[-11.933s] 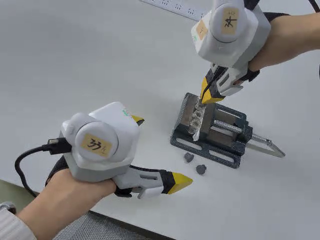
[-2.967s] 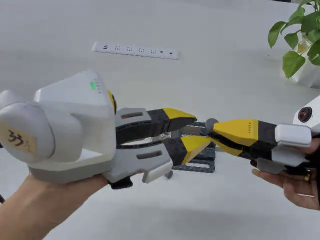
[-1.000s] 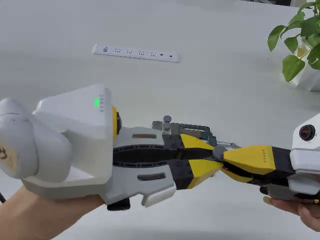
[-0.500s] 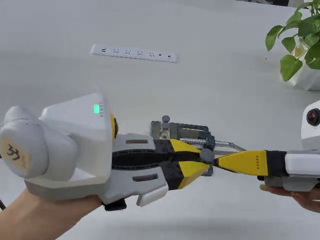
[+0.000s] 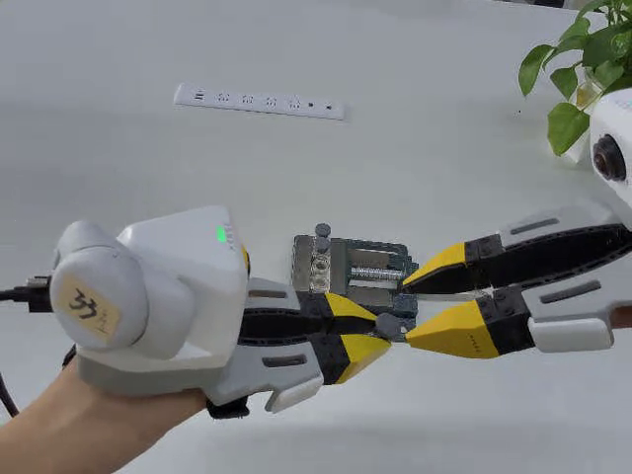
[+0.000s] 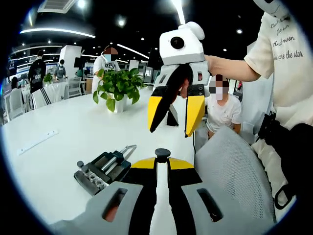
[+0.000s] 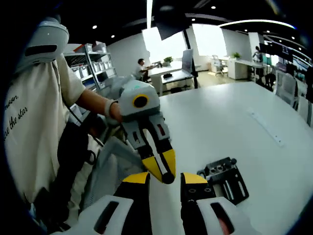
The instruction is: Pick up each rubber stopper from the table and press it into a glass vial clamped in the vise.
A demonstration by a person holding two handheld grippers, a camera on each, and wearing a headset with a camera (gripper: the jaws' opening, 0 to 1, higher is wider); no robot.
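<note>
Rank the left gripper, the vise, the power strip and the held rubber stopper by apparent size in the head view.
1. left gripper, nearest the camera.
2. vise.
3. power strip: longer than the vise but thinner and farther, so order unsure.
4. rubber stopper.

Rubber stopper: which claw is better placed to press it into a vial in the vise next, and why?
Left. The left claw is shut on the rubber stopper, with the vise ahead of it; the right claw is open and holds nothing.
</note>
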